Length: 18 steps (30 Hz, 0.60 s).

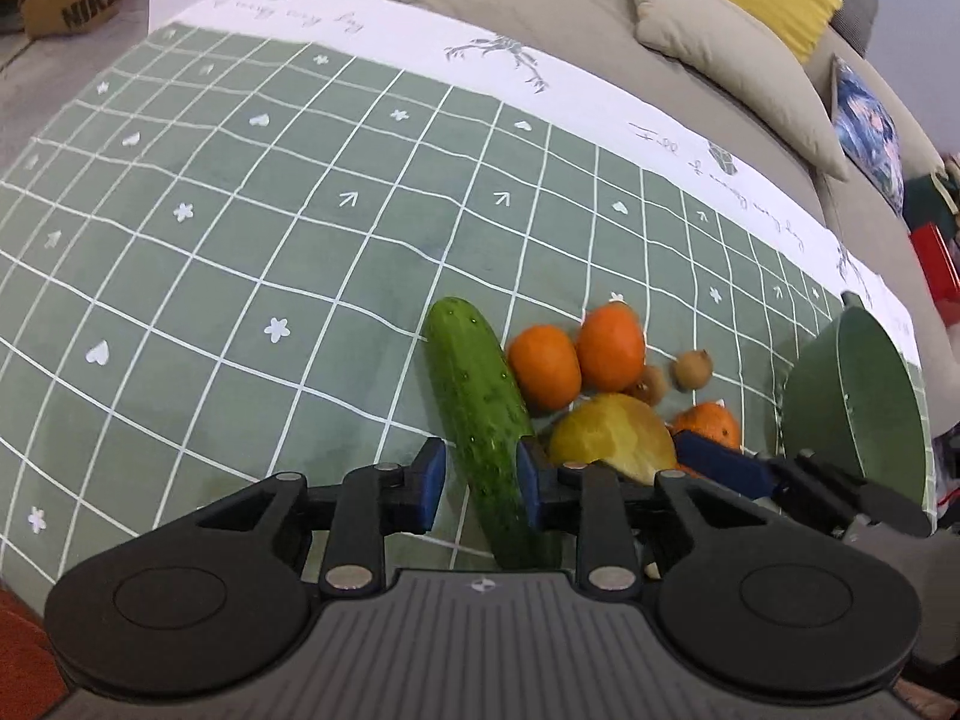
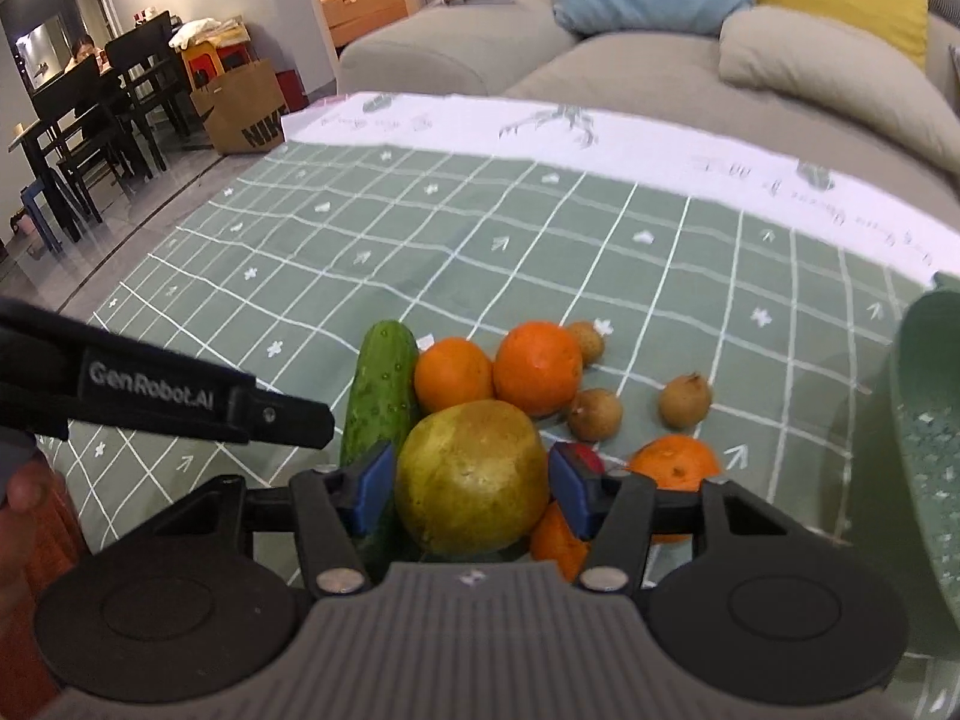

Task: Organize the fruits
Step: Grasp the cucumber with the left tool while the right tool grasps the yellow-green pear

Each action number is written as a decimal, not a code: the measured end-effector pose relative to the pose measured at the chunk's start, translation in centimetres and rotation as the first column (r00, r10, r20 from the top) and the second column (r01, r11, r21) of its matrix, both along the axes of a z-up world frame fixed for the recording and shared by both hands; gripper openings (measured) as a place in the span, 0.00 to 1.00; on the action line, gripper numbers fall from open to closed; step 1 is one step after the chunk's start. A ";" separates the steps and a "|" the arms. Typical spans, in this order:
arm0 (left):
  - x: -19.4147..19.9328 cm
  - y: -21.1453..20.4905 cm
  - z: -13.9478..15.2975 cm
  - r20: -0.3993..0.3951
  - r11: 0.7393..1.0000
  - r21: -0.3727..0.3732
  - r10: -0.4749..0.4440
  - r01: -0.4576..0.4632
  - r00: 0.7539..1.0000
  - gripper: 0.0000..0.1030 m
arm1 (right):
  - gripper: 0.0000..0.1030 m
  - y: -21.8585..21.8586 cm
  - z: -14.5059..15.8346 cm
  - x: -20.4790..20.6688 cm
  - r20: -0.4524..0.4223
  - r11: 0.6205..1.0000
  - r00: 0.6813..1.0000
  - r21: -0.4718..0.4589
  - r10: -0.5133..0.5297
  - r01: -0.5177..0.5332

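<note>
A green cucumber [image 1: 477, 414] lies on the green checked tablecloth [image 1: 240, 252], and my left gripper [image 1: 480, 480] straddles its near part, jaws open with a gap on the left side. A yellow-green pear [image 2: 474, 474] sits between the blue pads of my right gripper [image 2: 471, 483], which touch or nearly touch its sides. Two oranges [image 2: 498, 372] lie behind the pear, a third orange [image 2: 675, 462] to its right. Small brown longans [image 2: 684, 399] lie scattered nearby. The pear also shows in the left wrist view [image 1: 612, 438].
A green bowl [image 2: 924, 456] stands tilted at the right edge, also seen in the left wrist view [image 1: 852, 402]. A grey sofa [image 2: 660, 72] with cushions runs behind the table. The left gripper's body [image 2: 162, 396] crosses the right wrist view at left.
</note>
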<state>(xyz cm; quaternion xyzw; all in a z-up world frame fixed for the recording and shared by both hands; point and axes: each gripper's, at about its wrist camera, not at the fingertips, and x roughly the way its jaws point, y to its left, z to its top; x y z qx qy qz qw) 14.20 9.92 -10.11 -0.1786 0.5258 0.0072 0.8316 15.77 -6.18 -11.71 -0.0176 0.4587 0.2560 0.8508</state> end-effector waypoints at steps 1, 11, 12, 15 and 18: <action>0.2 0.1 -0.2 -0.005 1.000 -0.003 0.002 -0.002 1.000 0.31 | 0.57 0.1 -0.3 0.1 -0.006 1.000 1.000 -0.002 -0.003 0.003; 2.2 0.4 -2.2 -0.063 0.999 -0.047 0.007 -0.010 0.998 0.43 | 0.59 0.7 -1.5 0.7 -0.009 1.000 1.000 -0.018 0.020 -0.020; 2.3 0.3 -2.2 -0.065 0.999 -0.047 0.005 -0.009 0.998 0.44 | 0.59 0.7 -1.4 0.7 -0.010 1.000 1.000 -0.019 0.024 -0.025; 2.6 0.2 -2.4 -0.079 0.999 -0.047 0.004 -0.007 0.997 0.47 | 0.58 0.3 -1.0 0.5 -0.003 0.999 0.999 -0.013 0.032 -0.032; 3.2 -0.1 -2.8 -0.101 0.999 -0.050 -0.001 -0.004 0.995 0.48 | 0.58 -0.1 -0.1 0.0 0.016 0.999 0.999 -0.022 0.048 -0.047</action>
